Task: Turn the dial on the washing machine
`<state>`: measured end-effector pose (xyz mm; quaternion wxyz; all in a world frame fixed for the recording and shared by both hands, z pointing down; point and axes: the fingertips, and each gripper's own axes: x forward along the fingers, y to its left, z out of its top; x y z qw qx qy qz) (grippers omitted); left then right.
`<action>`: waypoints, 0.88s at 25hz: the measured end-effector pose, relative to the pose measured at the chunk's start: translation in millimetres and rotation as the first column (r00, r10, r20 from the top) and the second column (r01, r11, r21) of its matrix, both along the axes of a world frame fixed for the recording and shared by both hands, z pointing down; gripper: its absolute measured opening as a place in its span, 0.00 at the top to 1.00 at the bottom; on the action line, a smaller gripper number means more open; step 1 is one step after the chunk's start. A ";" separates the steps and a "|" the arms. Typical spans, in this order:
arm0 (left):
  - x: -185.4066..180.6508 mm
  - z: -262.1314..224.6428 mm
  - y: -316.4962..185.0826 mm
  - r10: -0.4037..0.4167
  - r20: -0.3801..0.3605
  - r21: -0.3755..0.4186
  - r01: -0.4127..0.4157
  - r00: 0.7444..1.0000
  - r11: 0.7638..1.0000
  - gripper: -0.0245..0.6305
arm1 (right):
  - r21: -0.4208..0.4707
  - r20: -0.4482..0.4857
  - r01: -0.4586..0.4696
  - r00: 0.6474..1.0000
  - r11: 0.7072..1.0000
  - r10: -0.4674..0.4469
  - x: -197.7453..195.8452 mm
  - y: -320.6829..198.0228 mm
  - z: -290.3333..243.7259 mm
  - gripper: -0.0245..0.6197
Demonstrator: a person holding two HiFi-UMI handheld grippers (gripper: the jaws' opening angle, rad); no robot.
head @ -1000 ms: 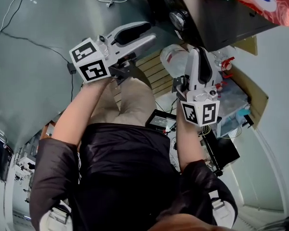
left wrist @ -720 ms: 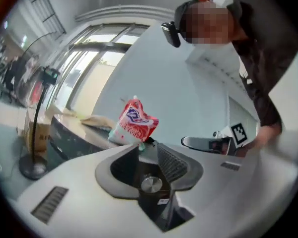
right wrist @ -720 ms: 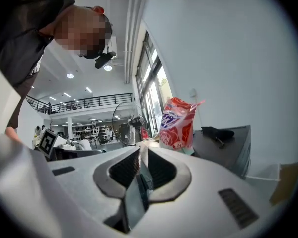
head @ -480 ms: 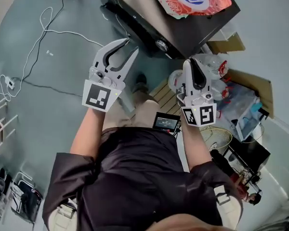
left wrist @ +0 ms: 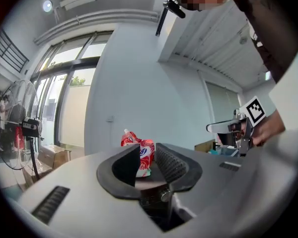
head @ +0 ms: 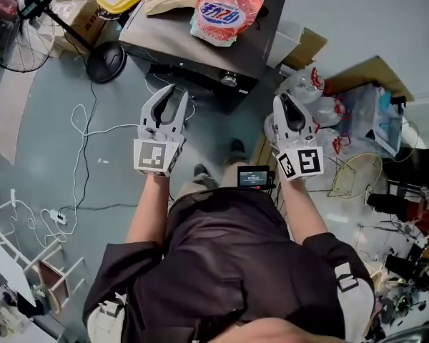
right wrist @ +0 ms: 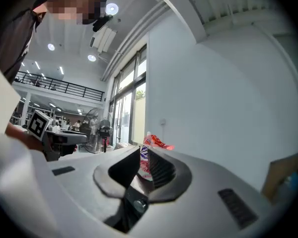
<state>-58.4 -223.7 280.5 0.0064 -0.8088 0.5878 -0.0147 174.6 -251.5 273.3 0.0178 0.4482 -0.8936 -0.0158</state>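
Dial [head: 231, 79] on washing machine [head: 186, 71] front sits ahead, between both. Left hand-held gripper [head: 173, 95] closing, empty. Right hand-held gripper [head: 286, 100] narrowly apart, empty. Neither clearly nearer.

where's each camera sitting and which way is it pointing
Head view: on the person's head, looking steeply down at the washing machine; shows torso, forearms, left gripper, right gripper.
Left gripper view: on the left gripper, along its closing, empty jaws toward the red bag.
Right gripper view: on the right gripper, along its narrowly parted jaws, same bag.
Shared: both gripper views see the bag and the other gripper.
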 end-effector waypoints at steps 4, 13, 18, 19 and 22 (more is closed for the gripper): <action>4.6 -9.5 20.6 0.076 -0.004 0.020 -0.075 0.997 0.997 0.86 | 0.002 -0.003 -0.087 0.996 0.996 0.087 17.6 35.2 -10.8 0.89; 35.9 -20.4 65.5 0.210 -0.008 0.016 -0.210 0.978 0.978 0.97 | 0.057 0.030 -0.098 0.995 0.993 0.097 42.6 111.6 -32.2 0.90; 52.6 -27.5 113.2 0.236 -0.022 -0.001 -0.236 0.972 0.972 0.97 | 0.081 0.052 -0.116 0.992 0.990 0.112 63.8 165.0 -36.3 0.96; 54.3 -27.4 125.2 0.233 -0.032 -0.006 -0.233 0.972 0.972 0.97 | 0.077 0.056 -0.126 0.991 0.989 0.122 68.5 177.4 -35.1 0.96; 64.3 -27.6 173.3 0.236 -0.060 -0.027 -0.238 0.970 0.971 0.97 | 0.049 0.074 -0.159 0.985 0.986 0.155 82.6 224.7 -29.7 0.96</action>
